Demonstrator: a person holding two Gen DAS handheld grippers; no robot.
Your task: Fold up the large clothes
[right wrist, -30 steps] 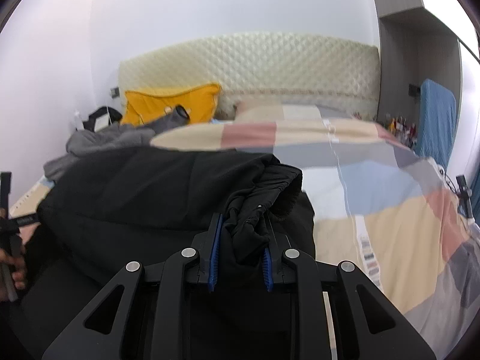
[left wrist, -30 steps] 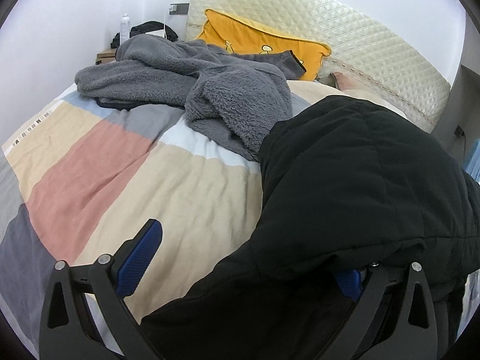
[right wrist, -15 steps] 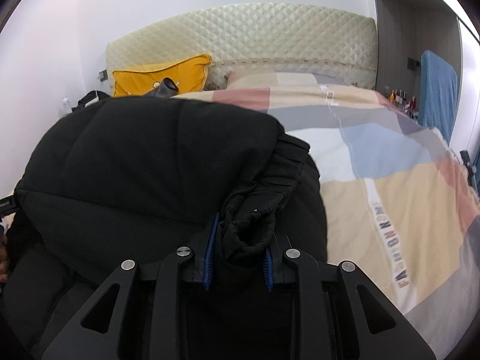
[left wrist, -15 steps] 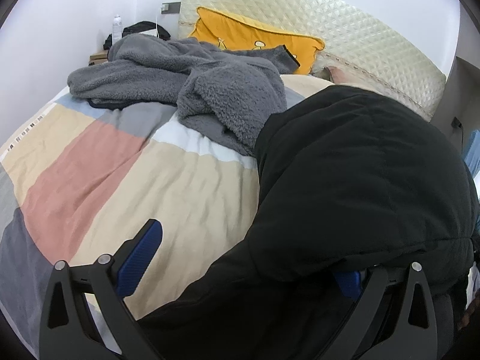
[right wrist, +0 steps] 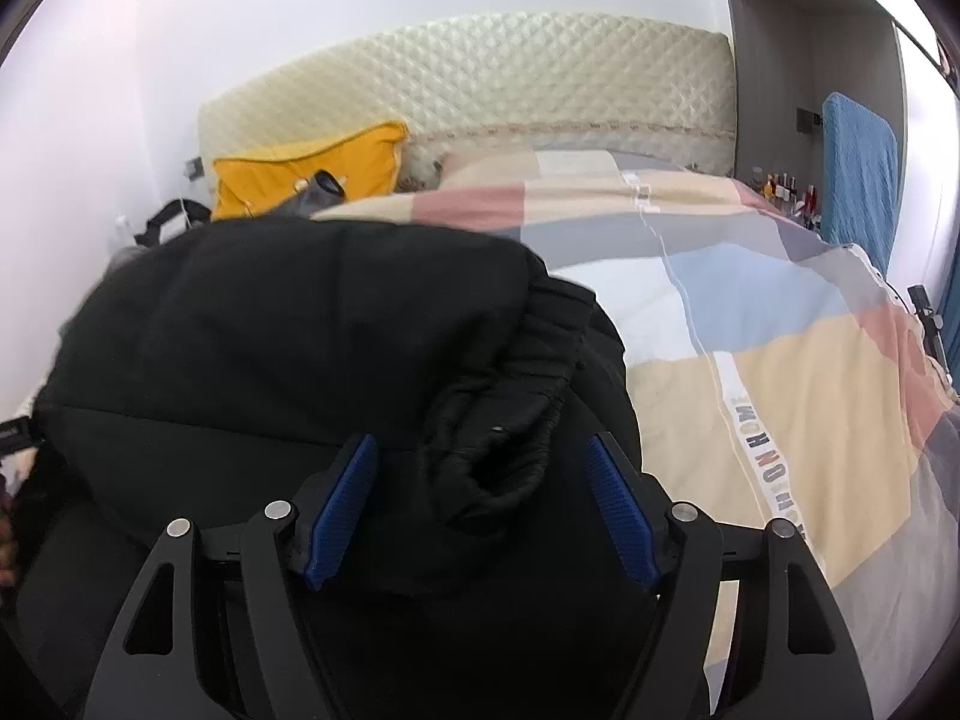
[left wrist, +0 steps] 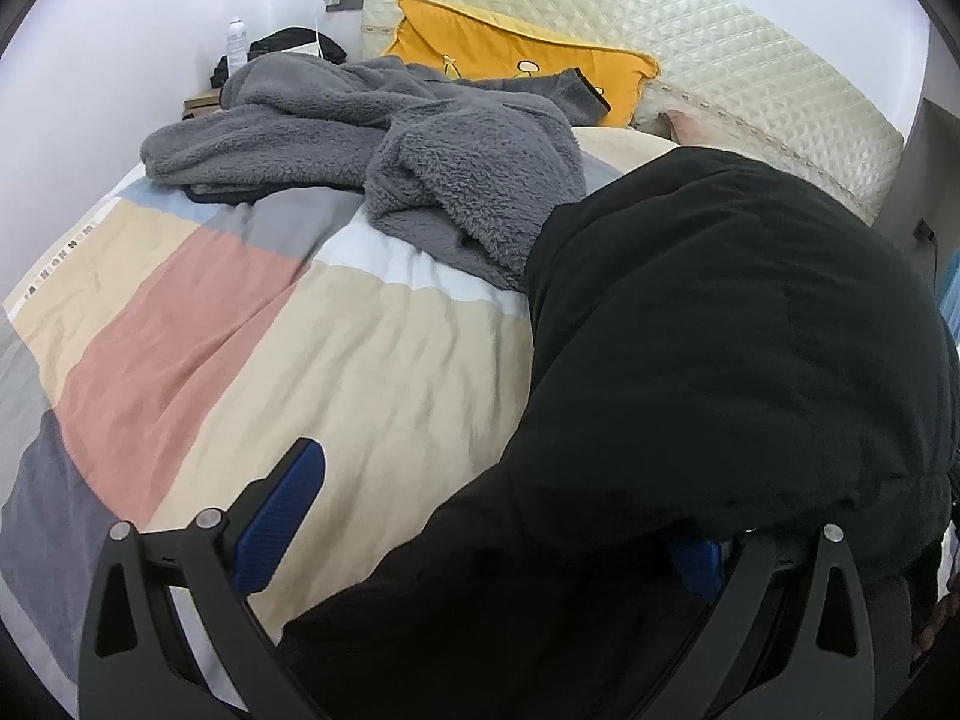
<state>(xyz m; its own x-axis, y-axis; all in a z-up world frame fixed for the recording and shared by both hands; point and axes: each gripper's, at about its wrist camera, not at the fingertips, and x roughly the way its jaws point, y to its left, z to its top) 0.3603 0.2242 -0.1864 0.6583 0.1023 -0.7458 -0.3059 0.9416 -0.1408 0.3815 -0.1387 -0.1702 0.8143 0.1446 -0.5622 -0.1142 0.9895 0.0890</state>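
Black puffy cloth filled much of both views. It was a big jacket (left wrist: pixel 738 324), and it lay heaped on the bed (left wrist: pixel 198 330).

In the left wrist view, a small bottle (left wrist: pixel 236 39) stood far back by the wall on the left. Near it, a grey fleece (left wrist: pixel 420 144) lay in a loose pile on the bed, up by the top end. A yellow pillow (left wrist: pixel 516 69) leaned on the cream headboard (left wrist: pixel 750 66) just behind the fleece. The fleece touched the jacket's left edge. The bed cover had blocks of pink, tan, grey and pale blue. The left gripper (left wrist: pixel 486 534) was low at the front. Its fingers were wide apart. The left blue pad (left wrist: pixel 279 519) was out over the cover, touching nothing. The right pad was mostly hidden under a fold of the jacket, which draped across the space between the pads.

In the right wrist view, the jacket (right wrist: pixel 288 348) took up the left and middle. The right gripper (right wrist: pixel 480 510) also had its fingers spread apart. A bunched cuff (right wrist: pixel 510 408) with a stretchy edge sat between the two blue pads, not pinched by either. To the right, the cover stretched away. A blue towel (right wrist: pixel 858 174) hung at the far right.
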